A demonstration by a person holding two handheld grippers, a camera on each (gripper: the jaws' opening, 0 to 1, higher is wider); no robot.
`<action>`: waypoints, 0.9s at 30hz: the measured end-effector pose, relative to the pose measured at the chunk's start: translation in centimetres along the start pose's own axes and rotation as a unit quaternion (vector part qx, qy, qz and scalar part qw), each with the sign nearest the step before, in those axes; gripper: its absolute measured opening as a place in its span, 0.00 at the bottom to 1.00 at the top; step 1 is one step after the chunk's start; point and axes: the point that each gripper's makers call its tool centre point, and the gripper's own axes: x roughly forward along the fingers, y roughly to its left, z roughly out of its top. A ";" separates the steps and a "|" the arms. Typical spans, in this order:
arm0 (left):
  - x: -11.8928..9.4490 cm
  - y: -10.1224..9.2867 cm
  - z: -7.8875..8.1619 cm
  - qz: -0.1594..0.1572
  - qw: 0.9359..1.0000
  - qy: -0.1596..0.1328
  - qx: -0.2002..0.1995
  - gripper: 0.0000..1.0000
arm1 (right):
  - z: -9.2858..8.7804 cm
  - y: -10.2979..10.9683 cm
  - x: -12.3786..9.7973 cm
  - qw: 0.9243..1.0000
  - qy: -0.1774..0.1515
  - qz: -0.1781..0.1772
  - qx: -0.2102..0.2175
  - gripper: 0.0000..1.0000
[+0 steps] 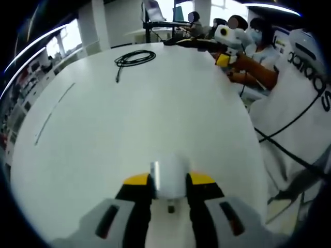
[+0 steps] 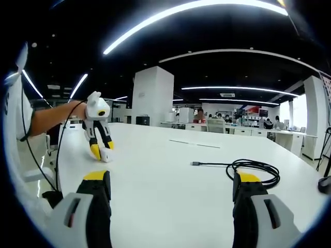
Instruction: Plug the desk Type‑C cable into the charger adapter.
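I see a big open office with long ceiling light strips, and in front of me a broad white worktop [image 2: 170, 175]. My left claw [image 1: 169, 187] is clamped on the small white boxy charger adapter [image 1: 168, 178], held just above the worktop; in the right gripper view that claw [image 2: 101, 151] hangs tips-down with the adapter [image 2: 105, 156] at its tips. My right claw [image 2: 170, 188] stands wide apart, holding nothing. The coiled black Type-C cable [image 2: 248, 169] lies on the worktop just beyond the right claw and well apart from the adapter [image 1: 133, 58].
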 end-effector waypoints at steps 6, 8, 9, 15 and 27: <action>0.0 -0.5 0.0 -0.005 1.000 -0.001 0.003 0.26 | 0.0 0.0 0.0 1.000 0.000 0.000 0.000 1.00; 0.0 -0.7 0.0 -0.007 1.000 0.000 0.004 0.26 | 0.0 0.1 0.0 1.000 0.001 0.001 0.000 1.00; 0.1 -0.7 0.0 -0.008 1.000 0.001 0.004 0.26 | 0.0 0.1 0.0 1.000 0.000 0.001 0.000 1.00; 0.1 -1.2 0.0 -0.012 1.000 0.004 0.008 0.26 | 0.1 0.1 0.0 1.000 0.000 0.002 -0.002 1.00; 0.2 -2.0 -0.1 -0.016 1.000 0.011 0.013 0.26 | 0.0 0.1 0.0 1.000 0.000 0.003 -0.001 1.00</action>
